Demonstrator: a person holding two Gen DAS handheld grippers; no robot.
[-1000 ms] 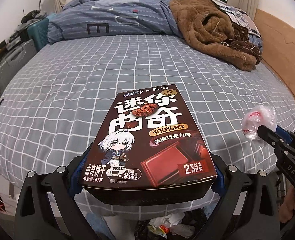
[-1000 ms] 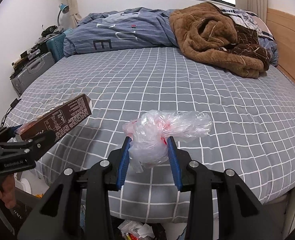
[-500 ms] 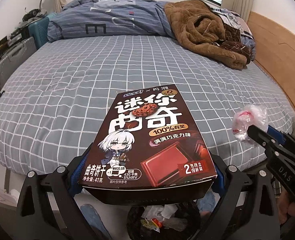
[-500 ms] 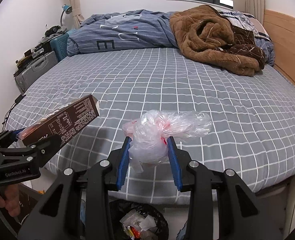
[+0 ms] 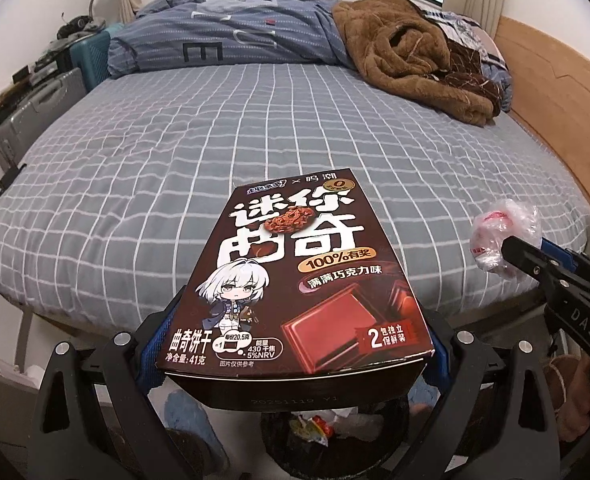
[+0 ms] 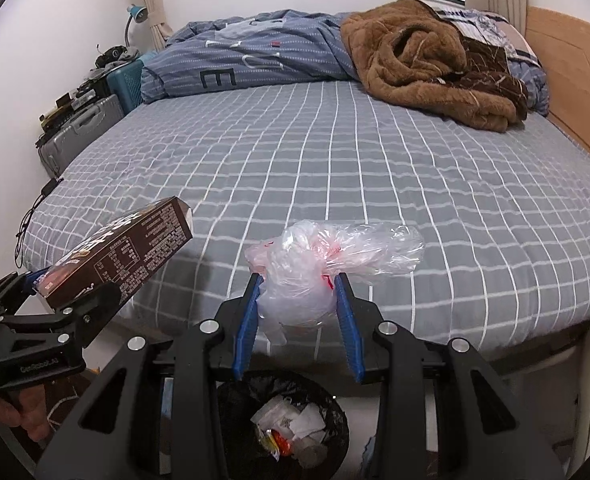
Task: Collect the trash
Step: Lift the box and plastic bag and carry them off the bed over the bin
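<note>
My left gripper (image 5: 295,340) is shut on a dark brown cookie box (image 5: 295,276) with a cartoon girl and white Chinese letters, held flat in the air off the bed's near edge. The box also shows at the left of the right wrist view (image 6: 123,256). My right gripper (image 6: 299,304) is shut on a crumpled clear plastic bag (image 6: 327,264) with red print, also seen in the left wrist view (image 5: 499,236). A black trash bin (image 6: 287,424) holding paper scraps stands on the floor below both grippers.
The bed (image 6: 335,160) has a grey checked sheet. A blue striped duvet (image 6: 255,56) and a brown fleece blanket (image 6: 427,64) lie at its far end. A wooden headboard (image 6: 575,76) is at the right. Grey and teal suitcases (image 6: 83,128) stand at the left wall.
Both grippers have pulled back from the bed and risen with their loads. The bed edge has receded and the trash bin has come into view below them.
</note>
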